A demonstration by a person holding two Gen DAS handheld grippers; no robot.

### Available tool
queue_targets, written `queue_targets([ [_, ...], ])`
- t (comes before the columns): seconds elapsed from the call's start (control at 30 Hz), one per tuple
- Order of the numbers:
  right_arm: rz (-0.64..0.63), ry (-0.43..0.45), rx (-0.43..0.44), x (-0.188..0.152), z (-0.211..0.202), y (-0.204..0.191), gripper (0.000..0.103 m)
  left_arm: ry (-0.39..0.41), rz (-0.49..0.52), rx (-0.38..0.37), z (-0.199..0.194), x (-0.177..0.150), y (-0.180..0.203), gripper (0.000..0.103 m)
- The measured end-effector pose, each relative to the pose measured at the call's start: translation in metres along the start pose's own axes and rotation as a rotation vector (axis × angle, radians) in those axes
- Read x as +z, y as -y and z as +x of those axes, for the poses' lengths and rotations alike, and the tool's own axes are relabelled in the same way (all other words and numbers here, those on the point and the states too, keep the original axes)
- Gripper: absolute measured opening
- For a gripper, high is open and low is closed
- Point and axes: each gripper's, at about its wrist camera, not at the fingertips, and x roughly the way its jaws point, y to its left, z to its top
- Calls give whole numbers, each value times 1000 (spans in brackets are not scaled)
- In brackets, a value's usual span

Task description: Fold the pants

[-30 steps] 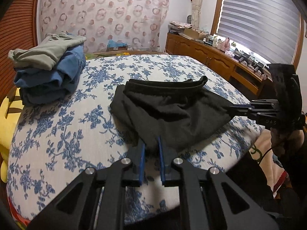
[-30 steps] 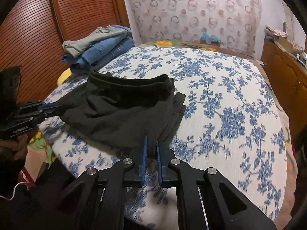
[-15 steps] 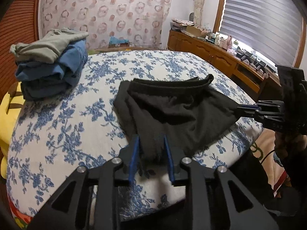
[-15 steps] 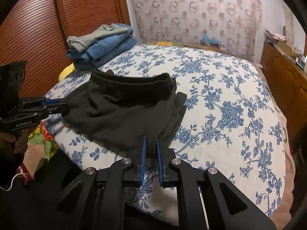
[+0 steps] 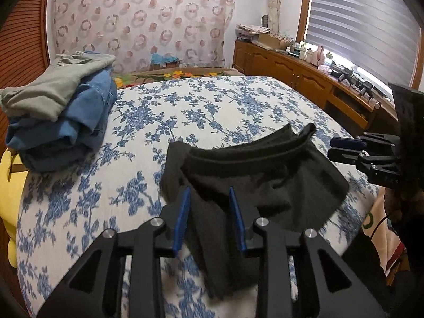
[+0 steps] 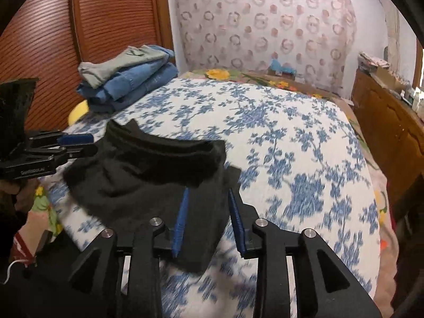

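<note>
Bedroom setting: a bed covered in a white quilt with blue floral print (image 5: pixel 212 111) carries the work, with a wood-slat wardrobe door (image 6: pixel 53 39) on one side and a wooden sideboard under a blinded window (image 5: pixel 304 76) on the other. A stack of folded garments, grey-green on top of blue denim (image 5: pixel 61 114), sits at the quilt's 10 o'clock corner in the left wrist view, well apart from the work piece.

Task item: soft black knit pants (image 5: pixel 251 175), lying bunched near the bed's front edge with the waistband arched toward 12 o'clock. The fabric is doubled over but uneven, with one edge trailing off toward 6 o'clock.

Left claw (image 5: pixel 209 217): jaws spread apart, blue pads either side of the cloth's near edge, gripping nothing. Right claw (image 6: pixel 206 220): likewise spread, straddling the opposite near edge with no hold on it. Each claw shows in the other camera at the garment's flank, at 3 o'clock and 9 o'clock respectively.

Assessment: a fold appears to have been laid down, and both claws stand free of the cloth, so the step in hand is release and repositioning. The work looks partly done; the bundle is not yet compact.

Next move requires fresh grips on the trailing edge or outer corners, taken through all layers, then a level carry toward the waistband. A shallow pinch risks lifting only the top layer.
</note>
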Motion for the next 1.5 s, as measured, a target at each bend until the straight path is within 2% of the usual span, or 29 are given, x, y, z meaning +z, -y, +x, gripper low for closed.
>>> queue_targets([
  [0.2, -41, -37, -2, 20, 26, 5, 31, -14, 5, 9, 12, 8, -4, 29],
  [0.37, -44, -58, 49, 33, 42, 13, 32, -17, -6, 12, 19, 13, -10, 29],
  [0.67, -8, -102, 138, 33, 62, 19, 31, -32, -44, 7, 33, 12, -21, 29],
  [0.73, 6, -103, 143, 32, 64, 20, 30, -31, -47, 6, 34, 11, -21, 29],
  [0.77, 13, -103, 150, 31, 65, 21, 25, -31, -47, 5, 34, 12, -21, 29],
  [0.9, 55, -102, 126, 27, 67, 28, 19, -25, -40, 3, 35, 14, -20, 29],
  [1.13, 58, -102, 101, 27, 68, 28, 19, -19, -21, 3, 41, 25, -16, 29],
  [1.2, 65, -101, 108, 27, 68, 29, 19, -15, -7, 9, 42, 28, -15, 20],
  [1.27, 75, -100, 116, 27, 68, 31, 19, -7, -1, 14, 42, 31, -14, 16],
  [1.5, 66, -99, 105, 26, 68, 30, 19, 33, -14, 2, 28, 37, -14, 16],
])
